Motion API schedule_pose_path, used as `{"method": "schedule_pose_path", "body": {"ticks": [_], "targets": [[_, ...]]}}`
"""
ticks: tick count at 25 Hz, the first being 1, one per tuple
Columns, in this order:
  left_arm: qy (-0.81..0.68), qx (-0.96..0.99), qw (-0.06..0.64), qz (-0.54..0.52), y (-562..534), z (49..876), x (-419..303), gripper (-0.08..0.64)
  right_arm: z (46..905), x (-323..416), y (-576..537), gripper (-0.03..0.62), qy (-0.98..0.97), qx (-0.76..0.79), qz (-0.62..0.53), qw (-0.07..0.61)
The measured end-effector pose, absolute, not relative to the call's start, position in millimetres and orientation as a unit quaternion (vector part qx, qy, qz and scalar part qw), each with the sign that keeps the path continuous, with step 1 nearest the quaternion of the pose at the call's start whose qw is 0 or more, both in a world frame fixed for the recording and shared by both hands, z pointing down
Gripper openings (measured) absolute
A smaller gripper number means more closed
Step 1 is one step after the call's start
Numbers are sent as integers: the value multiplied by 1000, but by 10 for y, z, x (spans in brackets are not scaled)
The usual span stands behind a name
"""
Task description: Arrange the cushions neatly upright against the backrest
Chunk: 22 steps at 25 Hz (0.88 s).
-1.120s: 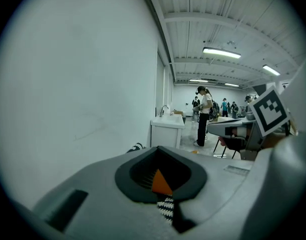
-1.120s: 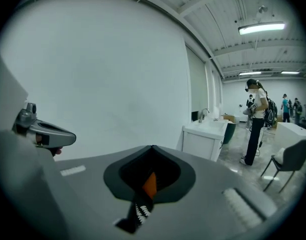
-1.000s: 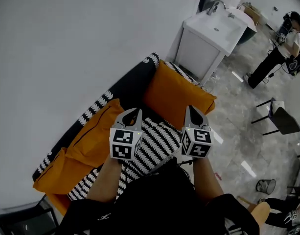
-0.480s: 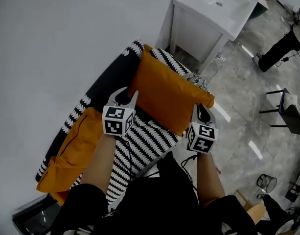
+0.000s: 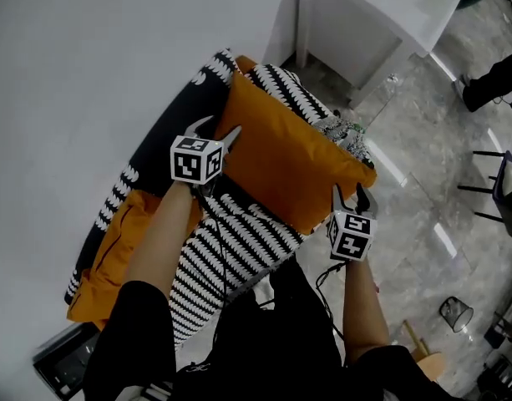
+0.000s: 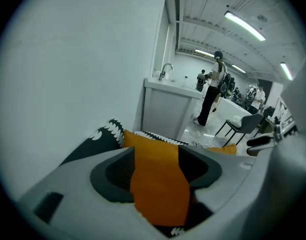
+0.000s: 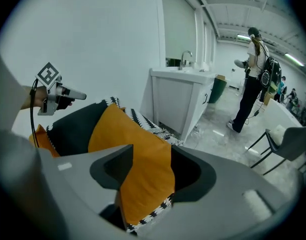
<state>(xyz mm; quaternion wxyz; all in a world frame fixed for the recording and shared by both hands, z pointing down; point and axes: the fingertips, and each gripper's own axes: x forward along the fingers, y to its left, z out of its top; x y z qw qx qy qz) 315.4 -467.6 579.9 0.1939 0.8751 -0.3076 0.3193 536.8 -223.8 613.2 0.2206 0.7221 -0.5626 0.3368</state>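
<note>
Your left gripper and right gripper have just opened wide and come down, straddling the orange cushion at its 9 and 4 o'clock edges, unclamped. It sits at the sofa's 1 o'clock end, so the grab comes next.

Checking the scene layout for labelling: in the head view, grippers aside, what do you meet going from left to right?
left orange cushion → large orange cushion → waste bin

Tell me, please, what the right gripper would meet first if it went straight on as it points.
Probably the orange cushion: its edge lies between the jaws of the right gripper, which have just been opening.
</note>
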Motion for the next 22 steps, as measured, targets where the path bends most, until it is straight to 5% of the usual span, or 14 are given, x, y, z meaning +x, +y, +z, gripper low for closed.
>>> {"method": "schedule_pose_path", "body": {"ticks": [8,17,22], "targets": [[-291,855,216,371,-5306,6695,3226,317,6817,5539,-2374,295,-547,702,378,255],[-277,836,229,416,-5661,7414,3398,365,7240,5547,-2577,261,-561,691,374,261],[-251,839,236,421,-5513,7637,3496,247,7451,5391,-2653,166,-577,671,389,257]]}}
